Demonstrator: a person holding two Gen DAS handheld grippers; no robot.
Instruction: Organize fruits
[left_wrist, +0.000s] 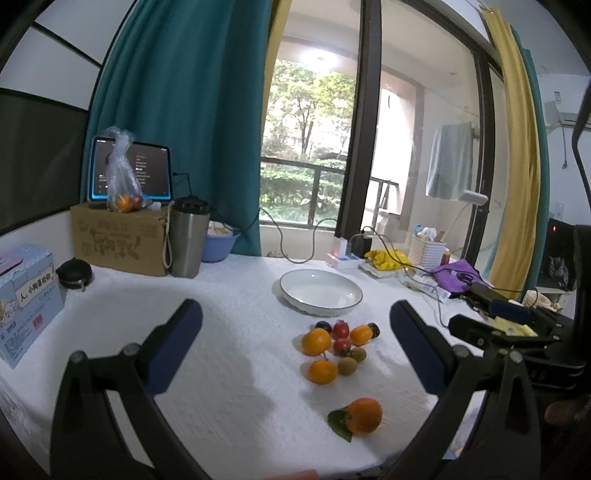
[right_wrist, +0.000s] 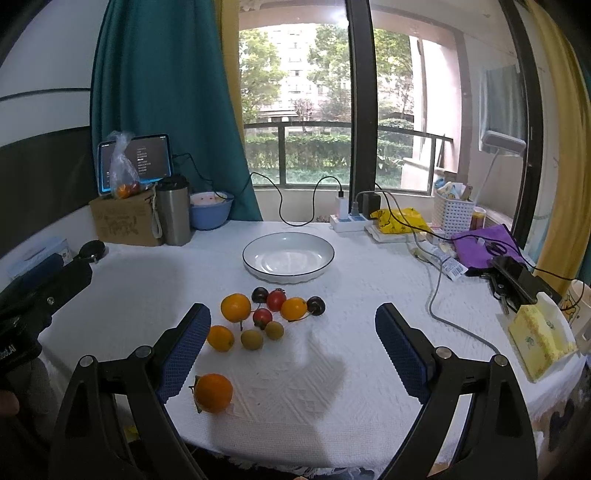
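A plate (right_wrist: 288, 254) sat mid-table (right_wrist: 369, 369). Just before it lay a cluster of fruit (right_wrist: 258, 319), and nearer still, apart, one orange (right_wrist: 213, 392). Behind left stood a box (right_wrist: 125, 219) bearing a tablet (right_wrist: 147, 158) and a bag (right_wrist: 123, 173); a flask (right_wrist: 173, 210) and a bowl (right_wrist: 210, 210) stood to its right.

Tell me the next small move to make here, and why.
Probably lower the open right gripper onto the lone orange with the leaf: it lies apart from the fruit cluster, nearest the grippers, and the white plate holds nothing.
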